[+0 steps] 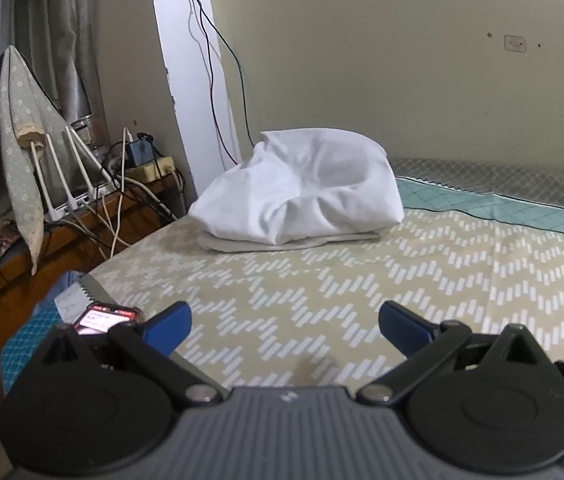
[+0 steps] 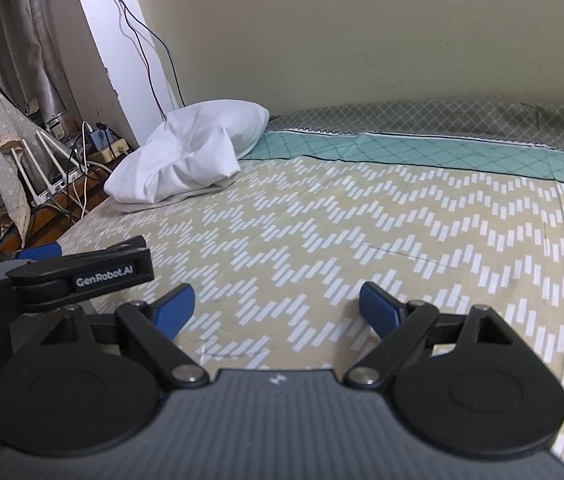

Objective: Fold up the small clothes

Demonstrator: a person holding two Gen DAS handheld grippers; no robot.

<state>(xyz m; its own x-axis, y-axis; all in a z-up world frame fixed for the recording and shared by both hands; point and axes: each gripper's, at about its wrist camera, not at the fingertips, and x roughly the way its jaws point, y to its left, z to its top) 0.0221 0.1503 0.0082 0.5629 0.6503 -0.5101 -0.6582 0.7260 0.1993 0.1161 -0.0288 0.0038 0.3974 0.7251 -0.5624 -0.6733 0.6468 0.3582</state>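
Fingers of the left gripper and right gripper gape wide, empty, above the bed. White garment lies crumpled at its far-left corner, ungrasped; reaching it likely comes next.

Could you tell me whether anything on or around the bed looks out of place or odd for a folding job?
Yes: a phone with its screen lit lies at the bed's near left corner, close to the open left gripper. The white bundle at the far end is crumpled rather than folded. The right gripper is open and empty too.
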